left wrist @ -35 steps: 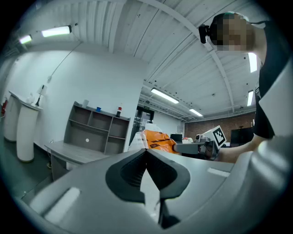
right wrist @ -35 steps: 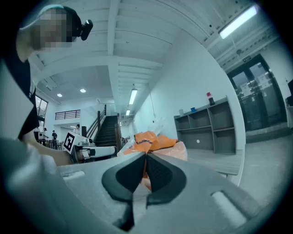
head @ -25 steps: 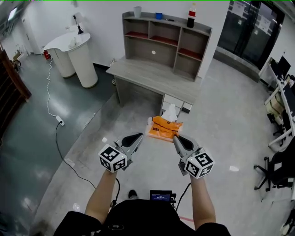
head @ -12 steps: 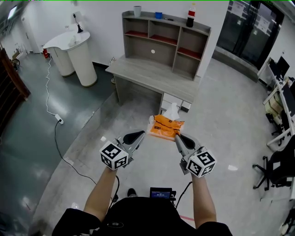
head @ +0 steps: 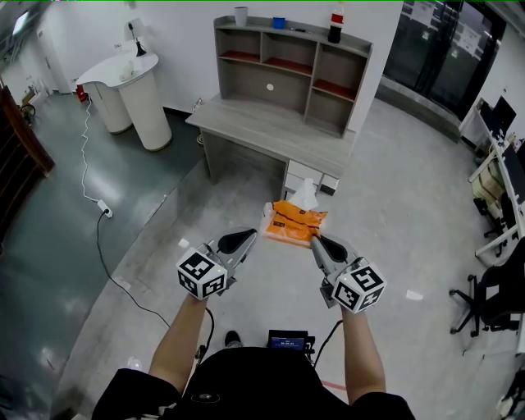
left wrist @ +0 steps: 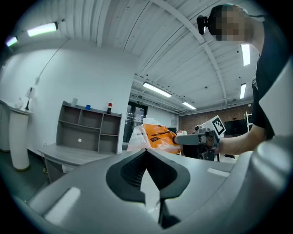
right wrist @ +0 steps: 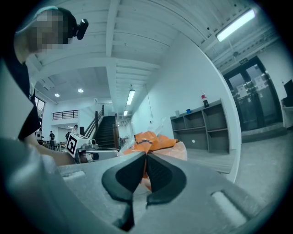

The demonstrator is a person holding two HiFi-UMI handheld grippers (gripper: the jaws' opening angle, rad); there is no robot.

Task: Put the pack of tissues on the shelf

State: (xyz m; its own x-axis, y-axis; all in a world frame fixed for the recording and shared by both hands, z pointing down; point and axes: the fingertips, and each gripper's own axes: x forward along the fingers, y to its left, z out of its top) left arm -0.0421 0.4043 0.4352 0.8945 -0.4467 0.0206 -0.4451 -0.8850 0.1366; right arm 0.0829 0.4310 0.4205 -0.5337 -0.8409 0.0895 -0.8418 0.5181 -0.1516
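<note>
**Head view.** Against the two preceding frames little has altered. The pack of tissues (head: pixel 295 225), orange wrapper with a white tissue standing up at its far end, is still carried in the air above the floor. The shelf unit (head: pixel 287 70) has shifted only slightly up the frame. I judge the carry to be under way, with most of the approach still to make. The right gripper (head: pixel 316 240) meets the pack's near right corner. The left gripper (head: pixel 250 234) ends just beside its left edge.

Obstructions: the desk (head: pixel 271 135) stands in front of the shelf compartments, so the placement must reach across it. A dark bottle (head: pixel 335 23), a cup (head: pixel 240 15) and a small blue item (head: pixel 279 22) occupy the top board. The open compartments appear bare. A white counter (head: pixel 131 90) and a trailing cable (head: pixel 90 164) lie well to the left.

**Left gripper view.** The left gripper (left wrist: pixel 146 150) has its jaws together on nothing. The pack (left wrist: pixel 155 136) sits beyond them, with the right gripper (left wrist: pixel 197 137) attached.

**Right gripper view.** The right gripper (right wrist: pixel 146 154) is clamped on the orange wrapper of the pack (right wrist: pixel 155 140). The shelf unit (right wrist: pixel 206 123) is far off to the right.
</note>
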